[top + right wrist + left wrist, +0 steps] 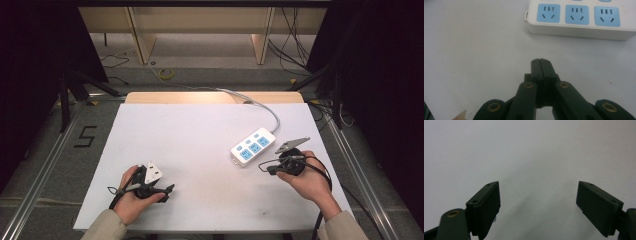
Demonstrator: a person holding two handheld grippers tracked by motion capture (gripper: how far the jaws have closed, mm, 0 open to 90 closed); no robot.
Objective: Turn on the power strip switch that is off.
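From the high view I see a white table (200,140) with a power strip (253,146) lying flat on its right side. The power strip is white with 3 blue sockets in a row. Its grey cord (260,106) runs off toward the far edge of the table. My right gripper (265,168) sits just beside the near end of the power strip, not touching it. My left gripper (167,192) is well apart from it, near the front left of the table, with a white block (153,171) on its top.

In the left gripper view, my left gripper (537,205) has its 2 black jaws spread wide. Nothing sits between them. I see plain white table (529,152) under them.

In the right gripper view, my right gripper (540,62) has its 2 jaws pressed tight together, pinching nothing. The power strip (579,22) lies just ahead of the tips, a little to the right. I can see all 3 blue sockets facing up. A small gap of bare table (474,50) lies between the tips and the white side of the strip.
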